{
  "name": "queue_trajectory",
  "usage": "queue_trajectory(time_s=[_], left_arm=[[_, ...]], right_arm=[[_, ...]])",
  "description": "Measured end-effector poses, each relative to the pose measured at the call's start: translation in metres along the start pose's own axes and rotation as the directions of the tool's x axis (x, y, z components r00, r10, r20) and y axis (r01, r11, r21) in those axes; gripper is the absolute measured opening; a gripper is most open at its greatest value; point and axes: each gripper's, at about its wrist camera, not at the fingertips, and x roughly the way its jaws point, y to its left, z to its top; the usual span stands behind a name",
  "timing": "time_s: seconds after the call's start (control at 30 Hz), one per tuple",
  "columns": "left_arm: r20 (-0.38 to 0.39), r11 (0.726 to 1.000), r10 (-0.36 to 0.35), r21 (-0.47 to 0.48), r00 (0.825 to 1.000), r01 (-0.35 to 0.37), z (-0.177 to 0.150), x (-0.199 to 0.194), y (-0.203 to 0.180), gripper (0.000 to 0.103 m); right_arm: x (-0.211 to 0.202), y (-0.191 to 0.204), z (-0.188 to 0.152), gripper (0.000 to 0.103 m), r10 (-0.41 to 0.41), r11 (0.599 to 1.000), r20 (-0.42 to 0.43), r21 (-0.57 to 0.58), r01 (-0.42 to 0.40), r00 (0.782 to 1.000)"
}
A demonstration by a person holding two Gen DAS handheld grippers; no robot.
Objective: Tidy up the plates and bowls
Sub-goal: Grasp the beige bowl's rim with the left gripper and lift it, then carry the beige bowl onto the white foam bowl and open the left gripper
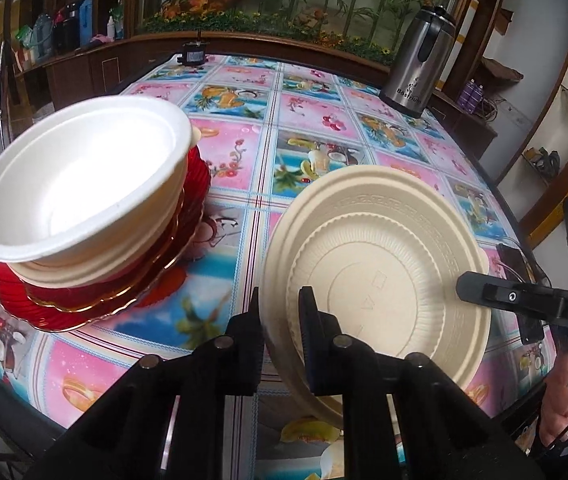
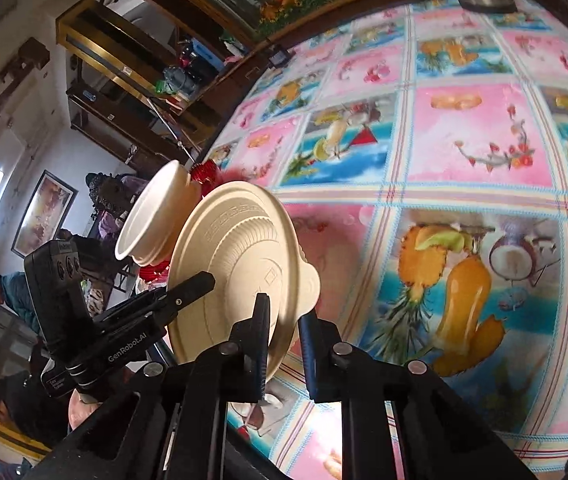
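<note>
While both our jaws pinch the cream plate's [image 1: 379,264] opposite rims, left gripper [image 1: 282,312] and right gripper [image 2: 285,322] hold it between them.

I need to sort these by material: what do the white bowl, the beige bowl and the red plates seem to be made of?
White bowl: probably foam or pressed pulp; matte, thick soft rim.
Beige bowl: looks like moulded disposable plastic or fibre; dull finish, embossed ribs and rim pattern.
Red plates: likely glossy plastic or glass; translucent, ribbed, gold edge on one. None is certain.

Dark wooden shelving [image 1: 479,92], white walls [image 2: 44,152]
</note>
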Motion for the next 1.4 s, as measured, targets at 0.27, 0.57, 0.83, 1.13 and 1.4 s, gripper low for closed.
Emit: queue_trajectory(time_s=[0.27,0.57,0.83,1.13,1.4], left_arm=[[0.043,1.0,0.021,-0.012,0.999,-0.02,0.008,-0.021,0.009,0.015],[0.132,0.996,0.09,-0.032,0.987,-0.086,0.037,-0.065,0.031,0.02],[0.204,0.982,0.19,-0.052,0.96,-0.184,0.069,-0.1,0.057,0.026],[0.201,0.973,0.219,-0.113,0.955,-0.2,0.077,-0.102,0.092,0.026],[0.148,0.967,0.228,-0.152,0.962,-0.205,0.069,-0.081,0.115,0.026]], right_arm=[[-0.002,0.019,0.013,0.016,0.021,0.999,0.012,-0.027,-0.021,1.0],[0.001,0.062,0.045,0.016,0.097,0.993,0.035,-0.071,-0.094,0.995],[0.023,0.111,0.09,0.016,0.184,0.98,0.037,-0.08,-0.181,0.982],[0.06,0.136,0.115,0.016,0.218,0.974,-0.001,-0.058,-0.218,0.976],[0.099,0.134,0.117,0.016,0.179,0.983,-0.058,-0.038,-0.181,0.982]])
